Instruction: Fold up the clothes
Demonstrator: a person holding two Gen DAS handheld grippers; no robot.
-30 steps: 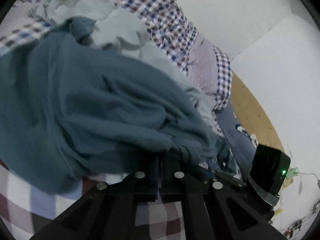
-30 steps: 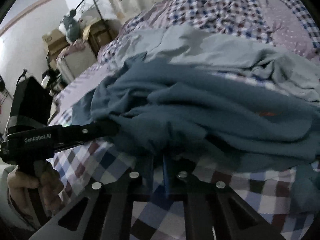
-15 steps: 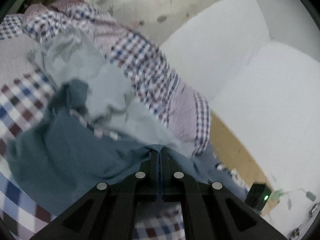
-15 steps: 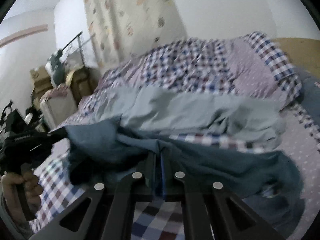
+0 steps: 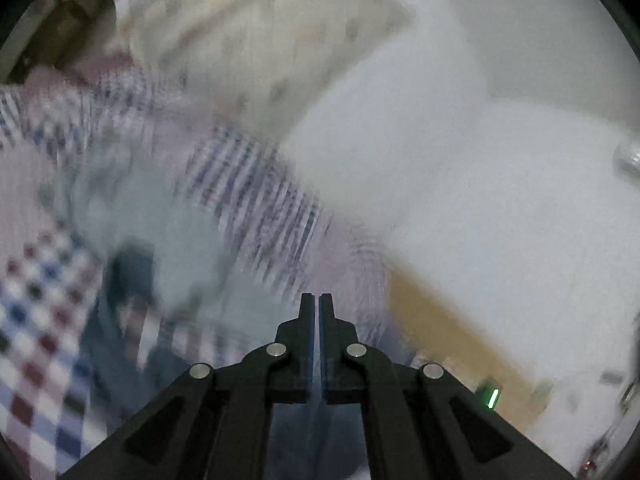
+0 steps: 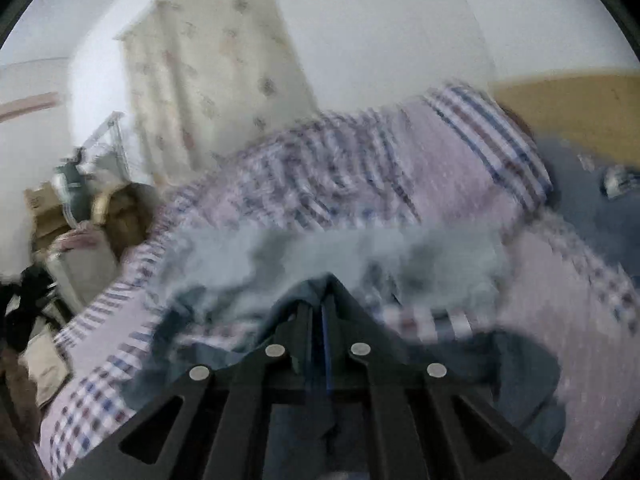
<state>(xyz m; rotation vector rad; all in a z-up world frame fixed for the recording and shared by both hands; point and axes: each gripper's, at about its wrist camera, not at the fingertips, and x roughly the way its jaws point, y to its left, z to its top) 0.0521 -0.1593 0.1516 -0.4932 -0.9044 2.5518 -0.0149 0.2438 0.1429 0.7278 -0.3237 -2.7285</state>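
left gripper closed, right gripper clamped

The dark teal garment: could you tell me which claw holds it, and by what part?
Both. The right claw pinches a raised fold of the dark teal garment; the left claw clamps cloth hanging below; which part is unclear.

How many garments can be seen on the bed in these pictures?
2. A dark blue garment is pinched in the right gripper and hangs below it. A light grey garment lies on the checked bedcover behind. Blur may hide others.
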